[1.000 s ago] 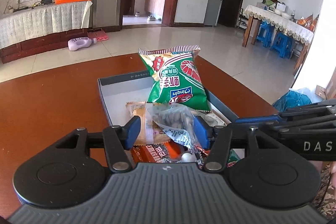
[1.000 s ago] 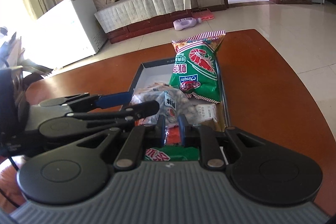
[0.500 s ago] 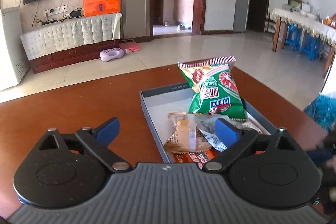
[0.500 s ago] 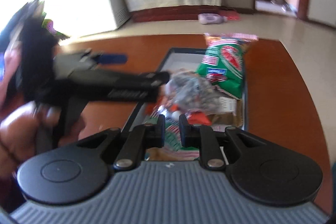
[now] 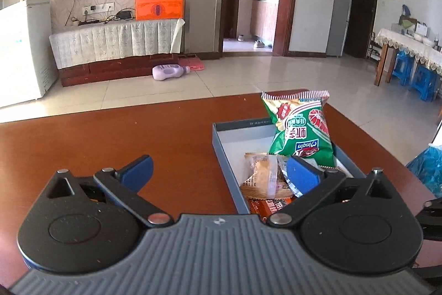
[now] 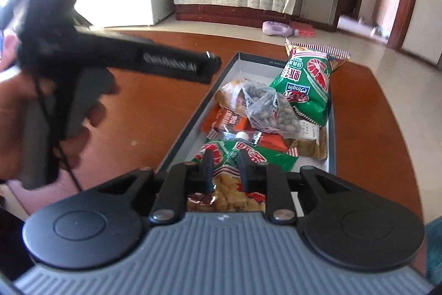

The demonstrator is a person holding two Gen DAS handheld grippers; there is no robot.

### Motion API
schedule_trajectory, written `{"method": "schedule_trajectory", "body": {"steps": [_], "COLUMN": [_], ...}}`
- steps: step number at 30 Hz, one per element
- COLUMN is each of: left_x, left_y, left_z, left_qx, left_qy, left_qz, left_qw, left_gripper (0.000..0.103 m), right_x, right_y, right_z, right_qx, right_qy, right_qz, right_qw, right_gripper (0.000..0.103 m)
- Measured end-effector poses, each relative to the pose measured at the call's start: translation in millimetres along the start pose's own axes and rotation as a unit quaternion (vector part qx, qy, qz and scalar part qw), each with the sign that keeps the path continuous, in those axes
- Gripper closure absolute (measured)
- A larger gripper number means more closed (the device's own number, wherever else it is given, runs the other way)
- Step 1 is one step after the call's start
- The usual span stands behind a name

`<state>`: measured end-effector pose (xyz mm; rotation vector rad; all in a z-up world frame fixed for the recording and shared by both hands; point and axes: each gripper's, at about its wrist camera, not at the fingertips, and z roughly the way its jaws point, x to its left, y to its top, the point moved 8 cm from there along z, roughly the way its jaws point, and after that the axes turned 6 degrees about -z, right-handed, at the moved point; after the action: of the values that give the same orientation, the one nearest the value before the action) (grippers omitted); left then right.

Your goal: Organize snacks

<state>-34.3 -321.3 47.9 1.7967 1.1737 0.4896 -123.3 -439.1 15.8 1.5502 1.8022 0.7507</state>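
Swung away from the clear nut bag (image 6: 272, 112) it straddled, the left gripper (image 5: 221, 170) has just spread wide and empty, while the right gripper (image 6: 225, 170), jaws just parting slightly, grips nothing above the snack-filled grey box (image 5: 221, 151) at two o'clock.

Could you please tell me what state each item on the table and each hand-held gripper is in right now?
Shallow grey cardboard box: open, no lid, partly filled.
Green shrimp-print crisp packet: sealed, leaning on the box's far wall.
Clear bag of nuts: closed, lying atop other packets.
Tan biscuit wrapper: sealed, lying flat.
Left hand-held gripper: jaws just opened wide, empty.
Right hand-held gripper: jaws just parting slightly, over the near green packet.
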Motion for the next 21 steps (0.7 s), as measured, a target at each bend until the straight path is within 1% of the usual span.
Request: {"method": "schedule_trajectory", "body": {"steps": [4, 6, 8, 12, 15, 18, 21], "left_x": [5.8, 7.1, 7.5, 2.6, -10.8, -21.5, -30.4], "left_y": [0.3, -1.9, -4.2, -6.8, -8.7, -11.0, -13.6], "left_z": [-14.3, -19.6, -26.5, -41.0, -53.6, -61.0, -69.1], "left_qx": [-0.003, 0.002, -0.004, -0.011, -0.026, -0.022, -0.030], "left_qy": [0.009, 0.025, 0.035, 0.020, 0.018, 0.026, 0.024], "left_qz": [-0.020, -0.017, -0.009, -0.011, 0.008, 0.014, 0.006], "left_qw": [0.9998, 0.9995, 0.9993, 0.9997, 0.9995, 0.9993, 0.9992], "left_gripper": [0.000, 0.000, 0.000, 0.000, 0.000, 0.000, 0.000], "right_x": [-3.8, -5.3, -4.9, -2.3, 0.8, 2.2, 1.5], "right_y": [1.3, 0.7, 1.5, 2.0, 0.2, -1.6, -3.2], "right_z": [-4.6, -10.3, -19.0, -31.5, -37.9, -45.1, -53.8], "right_qx": [-0.013, -0.023, -0.038, -0.059, -0.068, -0.079, -0.092], "right_qy": [-0.003, -0.001, 0.001, -0.001, -0.003, -0.011, -0.015], "right_qz": [0.034, 0.054, 0.070, 0.092, 0.098, 0.101, 0.111], "right_qw": [0.999, 0.998, 0.997, 0.994, 0.993, 0.992, 0.989], "right_gripper": [0.079, 0.079, 0.079, 0.079, 0.079, 0.071, 0.070]}}
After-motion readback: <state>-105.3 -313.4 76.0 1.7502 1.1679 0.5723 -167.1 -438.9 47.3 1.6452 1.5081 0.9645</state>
